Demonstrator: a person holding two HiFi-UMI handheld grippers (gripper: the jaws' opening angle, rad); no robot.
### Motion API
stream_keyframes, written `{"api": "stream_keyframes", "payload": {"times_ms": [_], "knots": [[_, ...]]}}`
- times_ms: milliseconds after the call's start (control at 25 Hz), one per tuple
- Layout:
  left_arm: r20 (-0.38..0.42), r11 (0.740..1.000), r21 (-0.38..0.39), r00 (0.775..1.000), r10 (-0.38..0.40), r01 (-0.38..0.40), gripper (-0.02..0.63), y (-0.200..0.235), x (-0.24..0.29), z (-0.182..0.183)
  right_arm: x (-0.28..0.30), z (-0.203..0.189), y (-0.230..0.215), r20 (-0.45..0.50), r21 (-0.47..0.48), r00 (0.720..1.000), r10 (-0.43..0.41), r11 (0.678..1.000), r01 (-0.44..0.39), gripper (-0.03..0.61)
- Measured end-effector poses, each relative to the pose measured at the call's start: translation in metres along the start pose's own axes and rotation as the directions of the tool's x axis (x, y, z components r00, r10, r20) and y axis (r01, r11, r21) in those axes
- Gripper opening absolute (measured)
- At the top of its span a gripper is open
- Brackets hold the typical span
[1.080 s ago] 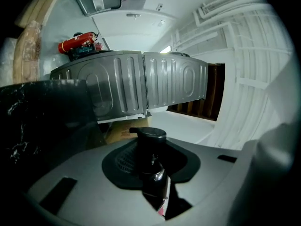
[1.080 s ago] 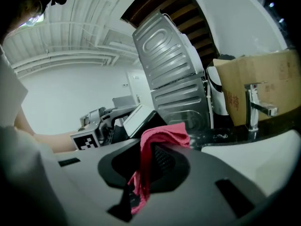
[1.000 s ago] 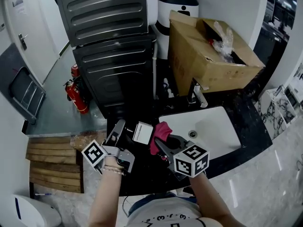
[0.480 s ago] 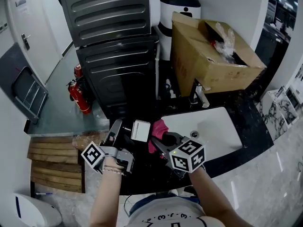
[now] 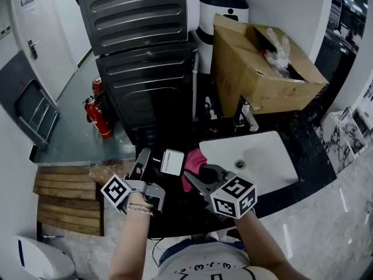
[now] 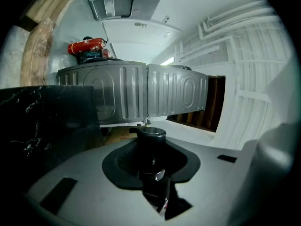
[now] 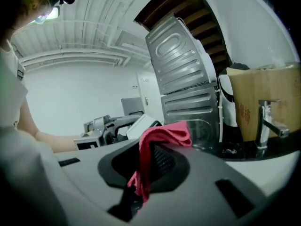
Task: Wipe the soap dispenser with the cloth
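Note:
The soap dispenser (image 5: 173, 161), white with a label, is up off the black counter with my left gripper (image 5: 150, 163) shut on it. In the left gripper view its black pump top (image 6: 150, 134) sits between the jaws of my left gripper (image 6: 151, 169). My right gripper (image 5: 197, 177) is shut on a pink cloth (image 5: 193, 164), which lies against the dispenser's right side. In the right gripper view the cloth (image 7: 160, 136) hangs folded between the jaws of my right gripper (image 7: 146, 173), with the dispenser (image 7: 146, 124) just beyond it.
A white sink (image 5: 262, 162) is set in the black counter (image 5: 303, 150) to the right, with a chrome faucet (image 5: 245, 115) behind it. A cardboard box (image 5: 256, 69) stands at the back. A dark appliance (image 5: 145, 69) and a red fire extinguisher (image 5: 95, 116) are to the left.
My right gripper has shifted a little and rolled slightly, keeping the cloth at the dispenser's side. The left gripper has held the dispenser nearly still.

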State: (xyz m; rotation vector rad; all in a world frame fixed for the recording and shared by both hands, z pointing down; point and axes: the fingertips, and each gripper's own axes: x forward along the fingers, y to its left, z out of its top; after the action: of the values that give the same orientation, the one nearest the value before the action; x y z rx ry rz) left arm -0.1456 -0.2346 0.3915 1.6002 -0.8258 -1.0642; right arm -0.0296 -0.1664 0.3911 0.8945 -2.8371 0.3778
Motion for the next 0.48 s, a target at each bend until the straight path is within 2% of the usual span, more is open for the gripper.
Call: {"api": "stream_keyframes", "payload": {"times_ms": [120,320,480], "knots": [[0.004,1.000,-0.015,1.000,-0.009,0.009,0.103,0.001,-0.003,0.001,-0.010,0.017,0.010,0.062,0.002,0.998,0.025,1.000,-0.025,0.049],[0.002,0.990,-0.099,0.995,-0.105,0.104,0.104,-0.011,-0.004,-0.004,-0.018,0.036,-0.001,0.170,0.040,0.985,0.019,0.999,-0.026,0.049],[0.005,0.976,-0.122,0.983,-0.183,0.182,0.106,-0.023,-0.008,-0.008,-0.008,0.030,-0.024,0.164,0.087,0.986,-0.022,0.996,0.008,0.049]]}}
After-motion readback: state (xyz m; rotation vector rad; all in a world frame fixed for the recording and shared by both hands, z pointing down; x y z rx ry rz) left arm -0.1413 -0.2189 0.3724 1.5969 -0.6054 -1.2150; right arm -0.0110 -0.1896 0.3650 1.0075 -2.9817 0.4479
